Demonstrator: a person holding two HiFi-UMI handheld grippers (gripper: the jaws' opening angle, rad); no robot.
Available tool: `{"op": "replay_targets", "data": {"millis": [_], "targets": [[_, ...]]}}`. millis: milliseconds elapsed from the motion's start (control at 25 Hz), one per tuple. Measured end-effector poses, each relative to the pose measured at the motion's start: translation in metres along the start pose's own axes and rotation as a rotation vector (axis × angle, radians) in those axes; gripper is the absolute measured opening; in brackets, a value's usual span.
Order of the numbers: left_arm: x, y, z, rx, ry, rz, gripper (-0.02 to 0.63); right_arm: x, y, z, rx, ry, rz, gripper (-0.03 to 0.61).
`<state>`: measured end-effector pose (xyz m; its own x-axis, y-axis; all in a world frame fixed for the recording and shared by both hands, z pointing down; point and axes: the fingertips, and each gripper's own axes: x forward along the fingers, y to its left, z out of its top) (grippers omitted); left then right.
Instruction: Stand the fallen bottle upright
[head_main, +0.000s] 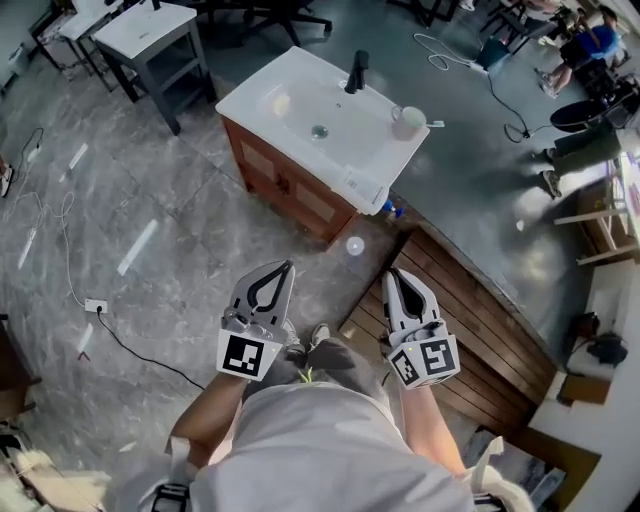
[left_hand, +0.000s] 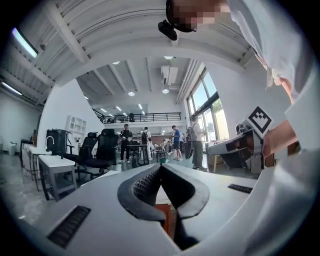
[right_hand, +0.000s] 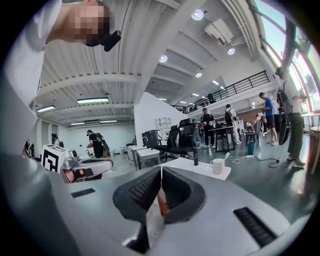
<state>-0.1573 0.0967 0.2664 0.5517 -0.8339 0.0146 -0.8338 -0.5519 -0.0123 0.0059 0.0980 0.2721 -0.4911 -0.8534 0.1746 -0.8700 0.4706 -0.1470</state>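
A white sink counter (head_main: 290, 105) on a wooden cabinet (head_main: 290, 190) stands ahead of me. It carries a black faucet (head_main: 357, 72) and a white mug (head_main: 408, 118). A small blue-capped thing (head_main: 392, 210), perhaps the fallen bottle, peeks out low at the cabinet's right corner, mostly hidden. My left gripper (head_main: 284, 268) and right gripper (head_main: 393, 275) are held side by side in front of my body, well short of the cabinet. Both are shut and empty. In the left gripper view the left gripper's (left_hand: 161, 165) tips meet. The right gripper's (right_hand: 161, 169) tips also meet, with the faucet (right_hand: 195, 156) and mug (right_hand: 217, 166) beyond.
A grey side table (head_main: 150, 40) stands at the far left. A wooden platform (head_main: 470, 320) runs along the floor to the right. Cables and a power strip (head_main: 96, 306) lie on the grey floor at the left. Office chairs (left_hand: 102, 150) and several people stand farther back.
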Motion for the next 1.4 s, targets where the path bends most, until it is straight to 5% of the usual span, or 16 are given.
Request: {"op": "replay_targets", "data": {"millis": [320, 480, 640, 1400], "targets": [[0.061, -0.017, 0.02, 0.034, -0.04, -0.043, 0.015, 0.022, -0.044, 0.006, 0.024, -0.029, -0.026, 0.037], [0.087, -0.018, 0.028, 0.152, -0.011, -0.053, 0.015, 0.041, -0.067, 0.009, 0.021, -0.021, 0.003, 0.037], [0.105, -0.005, 0.016, 0.028, -0.003, 0.025, 0.015, 0.061, -0.085, -0.005, 0.032, 0.005, 0.019, 0.037], [0.182, 0.02, -0.084, -0.013, 0.147, 0.03, 0.015, 0.147, -0.154, -0.123, 0.241, 0.087, -0.122, 0.038]]}}
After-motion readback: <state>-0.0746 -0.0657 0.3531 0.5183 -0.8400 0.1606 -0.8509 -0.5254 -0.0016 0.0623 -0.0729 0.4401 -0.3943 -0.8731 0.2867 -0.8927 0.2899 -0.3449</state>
